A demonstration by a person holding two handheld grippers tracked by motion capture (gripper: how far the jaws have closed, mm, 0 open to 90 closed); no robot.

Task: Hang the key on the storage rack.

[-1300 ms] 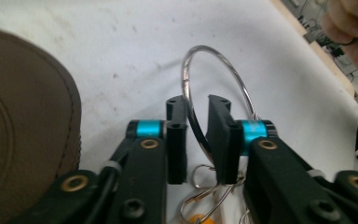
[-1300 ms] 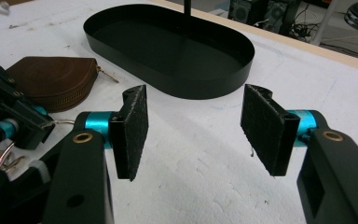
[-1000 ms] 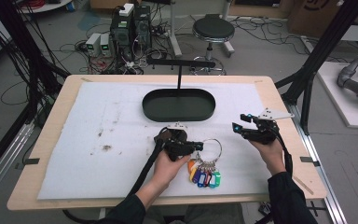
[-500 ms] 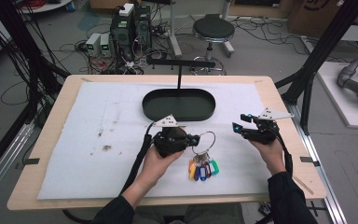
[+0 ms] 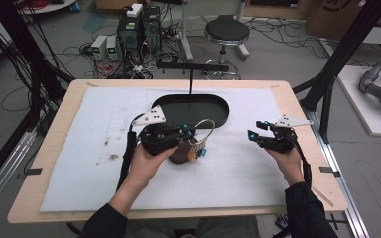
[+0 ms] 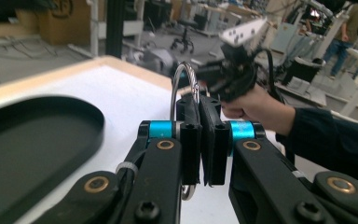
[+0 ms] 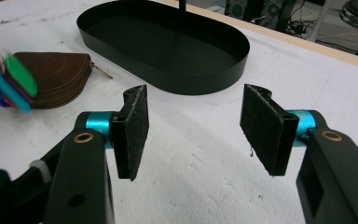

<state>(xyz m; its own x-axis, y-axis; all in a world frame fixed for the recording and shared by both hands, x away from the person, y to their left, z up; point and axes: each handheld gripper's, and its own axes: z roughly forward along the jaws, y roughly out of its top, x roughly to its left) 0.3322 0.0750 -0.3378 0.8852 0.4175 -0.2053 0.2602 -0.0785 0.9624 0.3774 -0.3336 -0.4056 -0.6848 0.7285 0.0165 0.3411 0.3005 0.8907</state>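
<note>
My left gripper (image 5: 191,133) is shut on a metal key ring (image 5: 206,129) and holds it up above the white mat, just in front of the black oval tray (image 5: 223,116). Several coloured tags (image 5: 197,148) hang from the ring. In the left gripper view the ring (image 6: 179,79) rises from between the closed jaws of the left gripper (image 6: 200,140). A brown zip pouch (image 7: 56,77) lies on the mat under the tags (image 7: 9,84). My right gripper (image 7: 196,130) is open and holds nothing, hovering to the right of the tray (image 7: 168,46).
A black T-shaped stand (image 5: 191,67) rises from the back of the tray. The white mat (image 5: 79,163) covers most of the wooden table. Computers, cables and a stool stand on the floor beyond the far edge.
The left gripper has risen and moved toward the tray, lifting the key ring so its tags hang off the mat. The brown pouch now shows beneath it. The right gripper has stayed still.
</note>
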